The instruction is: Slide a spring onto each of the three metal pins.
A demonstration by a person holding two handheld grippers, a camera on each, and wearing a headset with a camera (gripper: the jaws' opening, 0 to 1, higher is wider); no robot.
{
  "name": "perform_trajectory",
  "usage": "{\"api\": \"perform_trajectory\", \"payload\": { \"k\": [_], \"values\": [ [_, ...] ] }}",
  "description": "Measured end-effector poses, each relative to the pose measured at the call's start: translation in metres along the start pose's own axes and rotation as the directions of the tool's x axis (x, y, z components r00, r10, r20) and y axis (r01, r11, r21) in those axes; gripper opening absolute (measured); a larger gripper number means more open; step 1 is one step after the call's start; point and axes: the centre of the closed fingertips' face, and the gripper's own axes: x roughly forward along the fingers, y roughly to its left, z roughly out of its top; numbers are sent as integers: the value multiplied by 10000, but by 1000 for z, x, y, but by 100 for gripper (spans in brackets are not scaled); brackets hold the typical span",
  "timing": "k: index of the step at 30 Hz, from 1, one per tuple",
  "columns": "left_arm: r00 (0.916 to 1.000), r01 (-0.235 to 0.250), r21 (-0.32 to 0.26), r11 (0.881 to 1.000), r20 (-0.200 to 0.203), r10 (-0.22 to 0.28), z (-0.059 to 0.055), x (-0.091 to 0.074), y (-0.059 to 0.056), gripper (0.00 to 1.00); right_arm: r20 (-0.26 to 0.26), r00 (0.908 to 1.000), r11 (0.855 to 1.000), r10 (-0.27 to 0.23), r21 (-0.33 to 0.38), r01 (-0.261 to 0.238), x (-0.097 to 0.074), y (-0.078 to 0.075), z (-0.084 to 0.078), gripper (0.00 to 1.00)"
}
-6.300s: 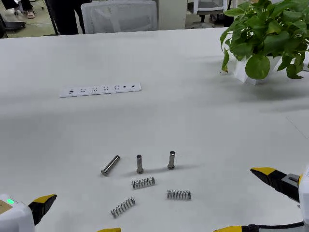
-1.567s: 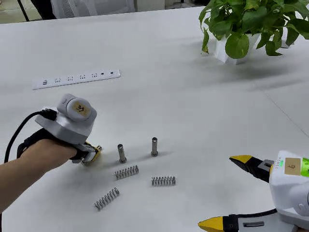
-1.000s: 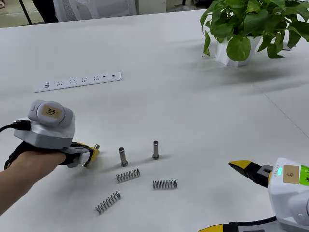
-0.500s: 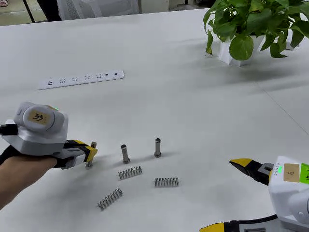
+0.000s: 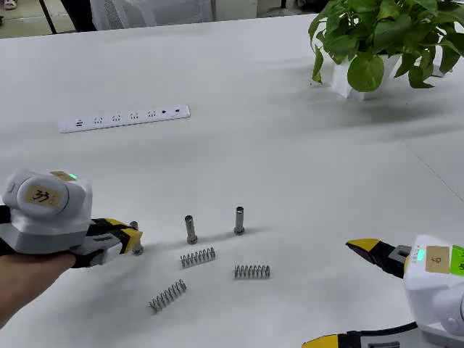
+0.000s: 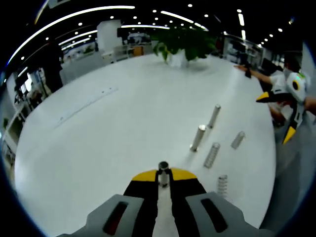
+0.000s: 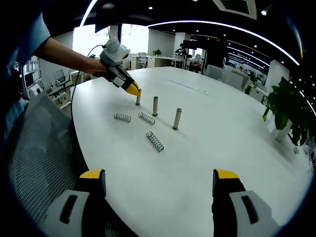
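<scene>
On the white table (image 5: 290,159), the left hand-held gripper (image 5: 130,238) pinches the leftmost pin (image 5: 134,227) upright, left of two standing pins (image 5: 190,228); three springs (image 5: 197,256) lie nearer. The right hand-held gripper (image 7: 159,175) gapes empty. A careless release could topple that pin.

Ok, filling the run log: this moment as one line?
left gripper: shut on held pin, upright | right gripper: open, empty | springs: three lying loose, none fitted | free pins: two standing bare
</scene>
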Motion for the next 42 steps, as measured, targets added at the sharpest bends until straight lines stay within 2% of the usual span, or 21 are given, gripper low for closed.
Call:
{"api": "perform_trajectory", "payload": {
  "k": [2,14,27,39,42],
  "values": [
    [10000,-50,117,9999,44,49,-1,-1,0,8,-23,10000,10000,9,1,-9,0,0,0,91],
    [9998,-47,-185,9998,167,50,-1,0,1,8,-78,9999,10000,72,-13,-72,0,2,-1,91],
    [9997,-61,-89,9999,221,63,-2,1,1,9,-122,9999,9999,105,21,-104,1,2,-2,91],
    [9997,-187,-216,9996,121,189,-12,6,0,10,-140,9999,10000,99,13,-99,1,2,-3,91],
    [9997,-226,-255,9994,84,228,-16,8,-1,14,-137,9999,9999,97,36,-96,1,2,-3,91]
  ]
}}
